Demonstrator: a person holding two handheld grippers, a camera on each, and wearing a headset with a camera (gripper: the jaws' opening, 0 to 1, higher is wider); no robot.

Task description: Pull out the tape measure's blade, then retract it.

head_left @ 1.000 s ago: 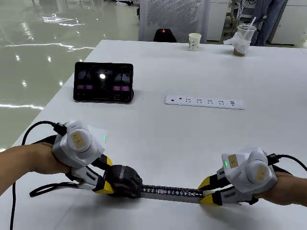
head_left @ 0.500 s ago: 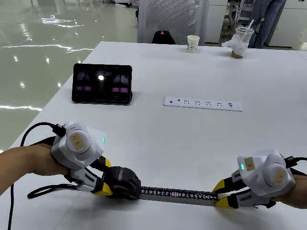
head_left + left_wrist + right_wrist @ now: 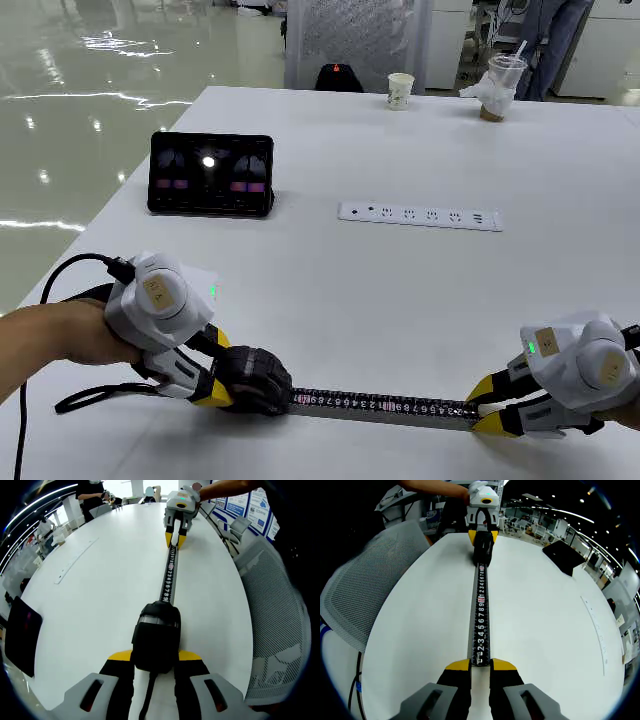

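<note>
**Extended, held at both ends**

On the tabletop (image 3: 400, 290), the tape measure case (image 3: 252, 378) was clamped across its sides by the left gripper (image 3: 215, 378); judged rigid, hefty. The blade (image 3: 385, 404), judged springy, was pinched at its tip by the right gripper (image 3: 483, 408).

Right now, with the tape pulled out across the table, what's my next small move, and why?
Probably ease the right gripper back toward the tape measure, jaws shut on the blade tip, so it winds in slowly. A long stretch of blade lies flat on the table, and the left gripper holds the tape measure.
</note>
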